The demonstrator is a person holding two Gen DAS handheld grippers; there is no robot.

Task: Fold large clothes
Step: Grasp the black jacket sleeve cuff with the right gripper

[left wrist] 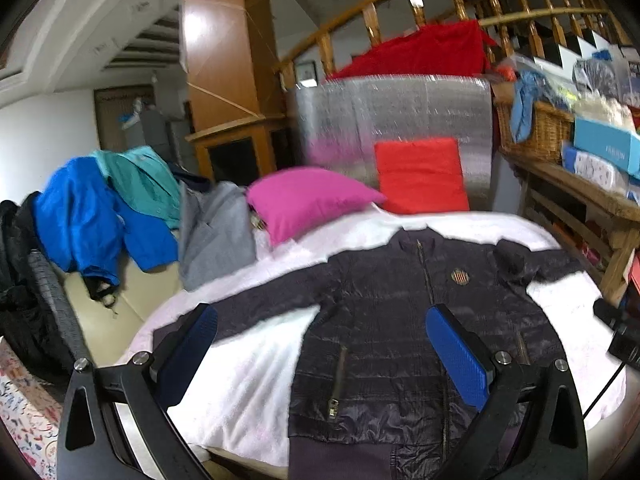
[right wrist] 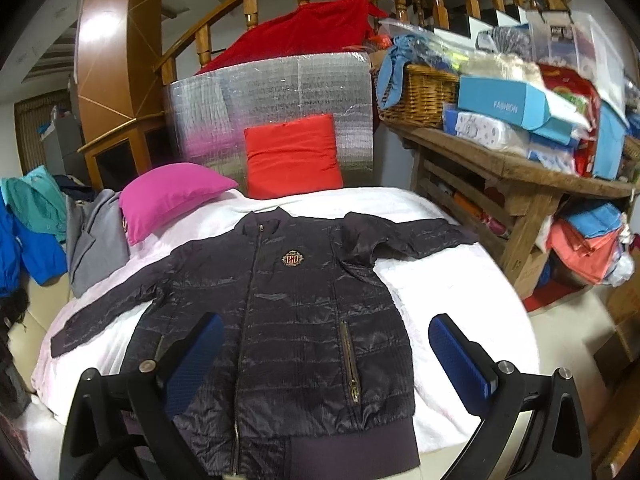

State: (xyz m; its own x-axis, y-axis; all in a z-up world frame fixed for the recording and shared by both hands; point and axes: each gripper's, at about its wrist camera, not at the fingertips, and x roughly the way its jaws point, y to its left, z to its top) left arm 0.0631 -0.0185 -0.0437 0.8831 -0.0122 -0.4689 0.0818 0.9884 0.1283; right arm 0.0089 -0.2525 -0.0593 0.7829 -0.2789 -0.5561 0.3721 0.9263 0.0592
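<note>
A dark navy quilted jacket lies flat and face up on a white blanket, zipped, sleeves spread to both sides, collar at the far end. It has a chest badge and a zip pocket. My left gripper is open and empty, above the jacket's left side near the hem. In the right wrist view the jacket fills the middle of the blanket. My right gripper is open and empty, above the jacket's lower right part.
A pink pillow and a red cushion lie at the far end before a silver foil panel. Blue, teal and grey clothes pile on the left. A cluttered wooden shelf stands at the right.
</note>
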